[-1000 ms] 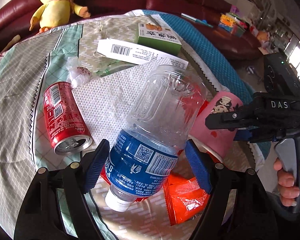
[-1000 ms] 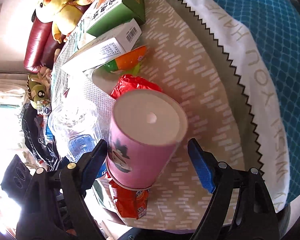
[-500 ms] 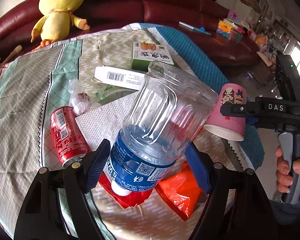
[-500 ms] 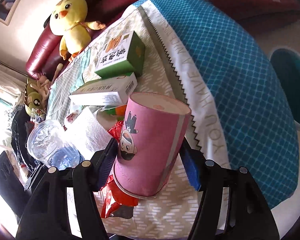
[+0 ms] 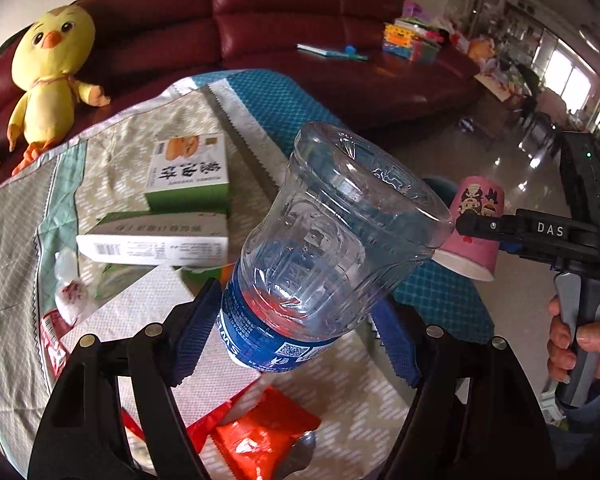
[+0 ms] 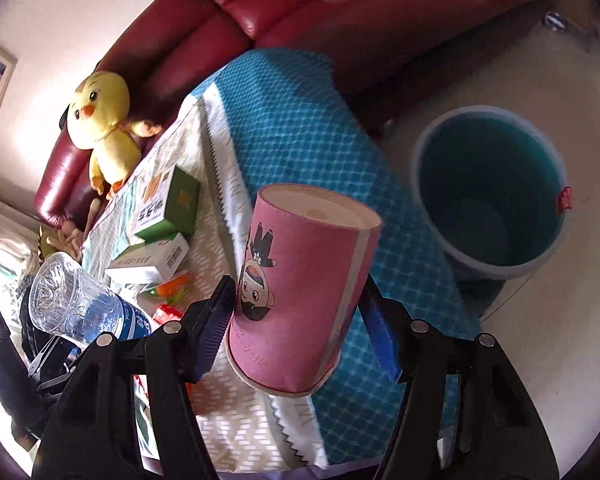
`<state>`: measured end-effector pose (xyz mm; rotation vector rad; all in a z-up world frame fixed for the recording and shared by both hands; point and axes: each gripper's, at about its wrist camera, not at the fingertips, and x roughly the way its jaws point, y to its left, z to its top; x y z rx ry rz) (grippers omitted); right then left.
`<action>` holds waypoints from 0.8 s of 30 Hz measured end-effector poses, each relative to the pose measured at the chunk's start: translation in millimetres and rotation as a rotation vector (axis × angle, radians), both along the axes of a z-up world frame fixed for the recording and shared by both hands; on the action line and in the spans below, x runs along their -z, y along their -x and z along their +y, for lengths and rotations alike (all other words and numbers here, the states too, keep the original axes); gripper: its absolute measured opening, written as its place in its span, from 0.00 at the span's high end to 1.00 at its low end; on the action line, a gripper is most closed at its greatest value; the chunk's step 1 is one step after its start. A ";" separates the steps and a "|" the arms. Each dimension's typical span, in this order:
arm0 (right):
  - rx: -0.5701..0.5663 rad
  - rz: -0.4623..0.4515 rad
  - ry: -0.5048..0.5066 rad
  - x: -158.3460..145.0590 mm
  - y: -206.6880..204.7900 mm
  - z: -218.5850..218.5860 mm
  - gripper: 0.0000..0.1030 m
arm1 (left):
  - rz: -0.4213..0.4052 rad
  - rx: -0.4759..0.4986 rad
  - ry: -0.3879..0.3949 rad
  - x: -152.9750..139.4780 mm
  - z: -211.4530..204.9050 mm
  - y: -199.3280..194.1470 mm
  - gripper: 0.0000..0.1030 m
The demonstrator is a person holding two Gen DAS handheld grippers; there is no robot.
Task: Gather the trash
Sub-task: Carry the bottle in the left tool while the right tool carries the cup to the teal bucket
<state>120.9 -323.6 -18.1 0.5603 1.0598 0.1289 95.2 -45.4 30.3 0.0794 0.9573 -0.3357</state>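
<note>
Above the cluttered worktop (image 5: 28, 216), at centre frame in the left wrist view: left tongs (image 5: 296, 336) clamped across the blue label band of a clear plastic bottle (image 5: 332, 240), base tipped toward the upper right, neck end down toward the lens and hidden below the label. Long axis on a diagonal from lower left to upper right. Apparently near empty, so likely light, thin-walled and springy, slick on the ribbed part; the labelled waist looks the firmer place to hold, as now.

At centre frame in the right wrist view: right tongs (image 6: 300, 332) pressed on both sides of a pink paper cup (image 6: 300, 292) near its rim, held upside down, closed base toward the top of frame, open mouth toward the lens, axis leaning slightly right. Paper wall judged soft and easily crushed; a light squeeze near the rolled rim should suffice.

At right of that view, on the floor beyond the worktop edge: a blue bin (image 6: 488, 192), mouth open, apparently the destination.

Left behind on the cloth: a green box (image 5: 188, 172), a white carton (image 5: 152, 240), an orange wrapper (image 5: 260, 436) at lower centre and a red can (image 5: 54, 340) at left edge.
</note>
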 end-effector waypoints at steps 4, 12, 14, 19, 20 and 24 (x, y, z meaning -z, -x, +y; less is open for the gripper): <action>0.120 -0.019 0.022 -0.7 7.8 -67.4 0.42 | 0.017 0.098 0.016 -3.9 -60.9 -22.6 0.27; 0.281 0.000 0.085 20.5 17.7 -169.5 0.41 | 0.099 0.258 0.026 13.0 -195.1 -71.1 0.27; 0.296 0.019 0.091 29.7 16.7 -182.5 0.41 | 0.139 0.279 0.027 25.1 -224.0 -83.3 0.27; 0.318 0.064 0.105 47.5 8.9 -211.0 0.41 | 0.212 0.291 0.022 55.5 -275.6 -113.8 0.27; 0.319 0.070 0.111 49.5 6.6 -214.6 0.41 | 0.228 0.292 0.021 61.5 -285.0 -119.7 0.27; 0.305 0.100 0.126 60.2 -3.1 -223.3 0.41 | 0.282 0.294 -0.003 87.0 -311.9 -138.5 0.27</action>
